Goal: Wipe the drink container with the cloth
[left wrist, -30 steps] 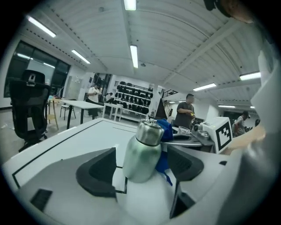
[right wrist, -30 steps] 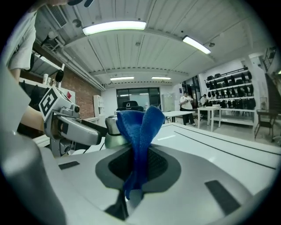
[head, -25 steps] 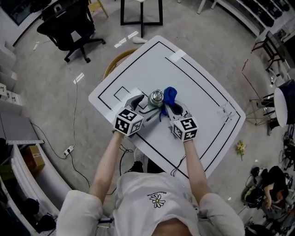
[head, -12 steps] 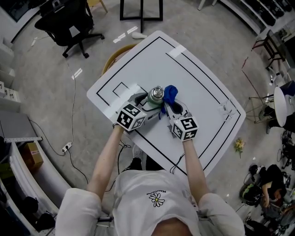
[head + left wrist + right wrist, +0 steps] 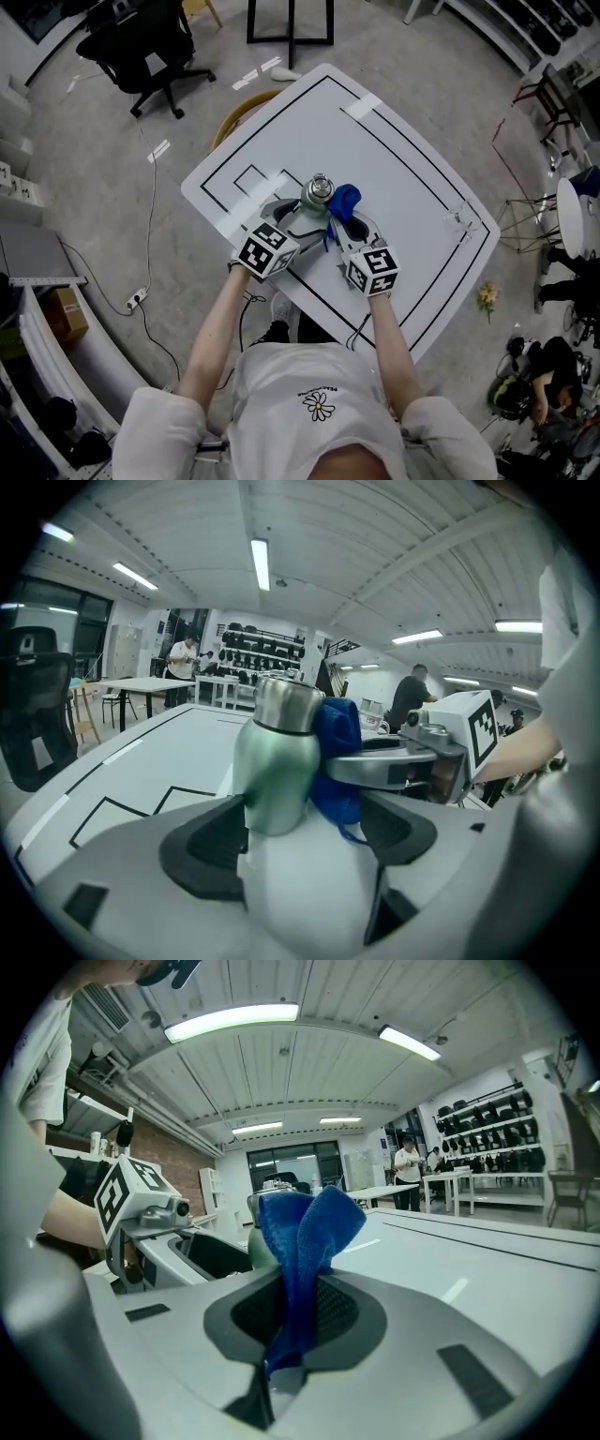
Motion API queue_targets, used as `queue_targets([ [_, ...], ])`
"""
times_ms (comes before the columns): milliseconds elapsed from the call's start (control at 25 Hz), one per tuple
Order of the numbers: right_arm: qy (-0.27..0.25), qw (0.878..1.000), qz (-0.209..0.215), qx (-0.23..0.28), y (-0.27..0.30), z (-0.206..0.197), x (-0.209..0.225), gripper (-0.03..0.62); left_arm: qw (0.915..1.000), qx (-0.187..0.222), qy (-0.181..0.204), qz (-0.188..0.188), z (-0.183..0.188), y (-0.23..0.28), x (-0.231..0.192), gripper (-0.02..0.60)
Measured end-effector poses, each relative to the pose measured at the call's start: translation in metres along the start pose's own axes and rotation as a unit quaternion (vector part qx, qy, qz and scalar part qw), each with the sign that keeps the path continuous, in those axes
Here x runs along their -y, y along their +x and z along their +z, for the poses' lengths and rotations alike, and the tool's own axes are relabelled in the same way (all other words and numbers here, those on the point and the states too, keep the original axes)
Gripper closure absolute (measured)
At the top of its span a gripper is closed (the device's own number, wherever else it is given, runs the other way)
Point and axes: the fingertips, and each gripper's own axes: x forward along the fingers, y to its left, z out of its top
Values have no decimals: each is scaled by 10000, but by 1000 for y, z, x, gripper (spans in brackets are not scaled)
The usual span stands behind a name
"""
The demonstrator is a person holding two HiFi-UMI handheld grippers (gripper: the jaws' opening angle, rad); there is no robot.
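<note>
A green metal bottle (image 5: 316, 198) (image 5: 277, 761) with a steel top stands on the white table (image 5: 403, 178). My left gripper (image 5: 298, 212) (image 5: 298, 829) is shut on its lower body. A blue cloth (image 5: 344, 200) (image 5: 302, 1241) is pinched in my right gripper (image 5: 342, 225) (image 5: 286, 1335) and rises above the jaws. The cloth presses against the bottle's right side (image 5: 339, 752). In the right gripper view the bottle (image 5: 255, 1241) is mostly hidden behind the cloth.
Black outline marks and tape strips (image 5: 361, 106) lie on the table. A small clear object (image 5: 459, 225) sits near the right edge. A black office chair (image 5: 141, 47) and a wooden stool (image 5: 246, 117) stand beyond the table. Cables (image 5: 150, 244) run across the floor.
Both grippers have drawn slightly toward me and closer together. The cloth stays against the bottle's right side, and the bottle remains held.
</note>
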Motion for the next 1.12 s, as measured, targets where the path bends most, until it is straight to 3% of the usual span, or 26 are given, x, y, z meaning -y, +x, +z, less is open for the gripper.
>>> queue_targets([
  [280, 2, 10000, 49, -16, -2, -2, -12, 552, 9997, 93, -225, -85, -6, -8, 12, 210],
  [720, -55, 10000, 2, -47, 0, -2, -9, 552, 9999, 50, -89, -49, 4, 4, -23, 210],
  [1120, -77, 9999, -127, -67, 1, -3, -9, 553, 9997, -1, -57, -235, 1, 7, -16, 210],
])
